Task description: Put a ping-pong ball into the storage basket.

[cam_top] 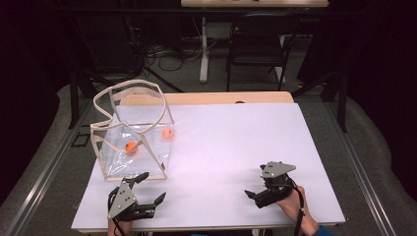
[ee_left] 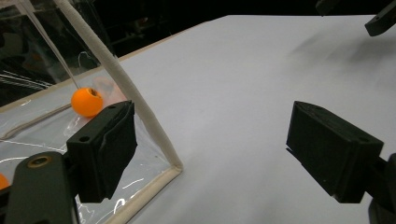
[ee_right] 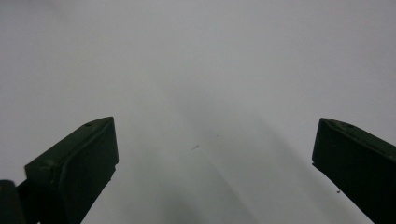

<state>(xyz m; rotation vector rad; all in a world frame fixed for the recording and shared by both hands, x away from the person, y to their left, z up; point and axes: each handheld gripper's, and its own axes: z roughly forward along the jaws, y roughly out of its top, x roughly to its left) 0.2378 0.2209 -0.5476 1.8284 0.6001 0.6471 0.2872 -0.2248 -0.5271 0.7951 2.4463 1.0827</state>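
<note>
Left tool (cam_top: 151,188) spread wide, gripping nothing, parked right at the near corner of the clear bag (cam_top: 134,129). Two orange balls (cam_top: 131,147) inside, just ahead of its jaws. Right tool (cam_top: 257,194) also wide open and empty, over bare table (cam_top: 236,142).

I'm working in a lab-style recording room: dark curtains ring the white-topped table (cam_top: 236,147), cables (cam_top: 167,54) snake across grey carpet beyond it, beside a black folding chair (cam_top: 258,44).
</note>
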